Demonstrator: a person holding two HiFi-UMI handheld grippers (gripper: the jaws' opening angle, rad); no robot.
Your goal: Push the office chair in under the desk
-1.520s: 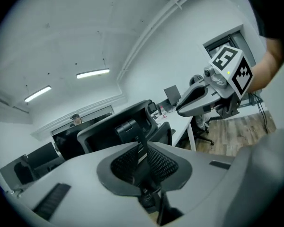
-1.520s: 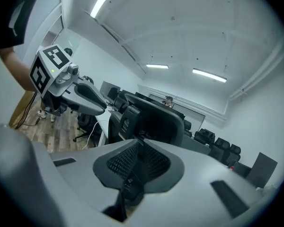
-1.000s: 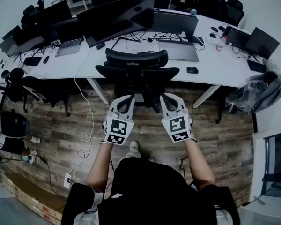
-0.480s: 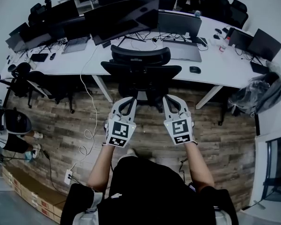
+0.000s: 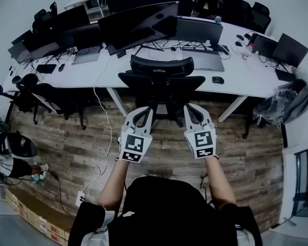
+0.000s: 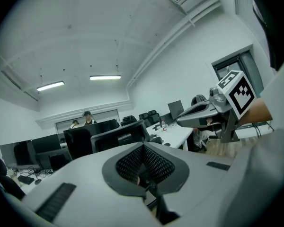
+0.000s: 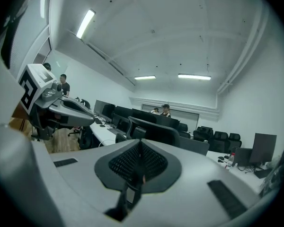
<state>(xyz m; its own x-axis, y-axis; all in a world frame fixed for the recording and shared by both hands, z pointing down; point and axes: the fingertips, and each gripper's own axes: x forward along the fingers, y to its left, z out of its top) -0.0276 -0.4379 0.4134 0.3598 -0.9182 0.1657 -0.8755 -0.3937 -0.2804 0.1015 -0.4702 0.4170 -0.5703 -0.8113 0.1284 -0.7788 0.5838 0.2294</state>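
Observation:
The black office chair (image 5: 161,81) stands with its back to me at the front edge of the long white desk (image 5: 87,76), its headrest (image 5: 161,65) under the big monitors. My left gripper (image 5: 147,109) and right gripper (image 5: 188,107) sit side by side just behind the lower chair back, both shut and empty. Whether the tips touch the chair I cannot tell. In the left gripper view the shut jaws (image 6: 143,167) point at the chair back (image 6: 120,137). The right gripper view has its shut jaws (image 7: 139,167) in front of the chair back (image 7: 156,131).
Monitors, laptops, a mouse (image 5: 218,80) and cables cover the desk. Another black chair (image 5: 28,94) stands at the left and a grey bag (image 5: 282,104) at the right. A white cable (image 5: 102,147) runs over the wooden floor. People sit at far desks (image 7: 165,110).
The person has stepped forward and the foot seen below the grippers is now hidden. Both grippers stay shut, close behind the chair back, which has shifted slightly right in the view.

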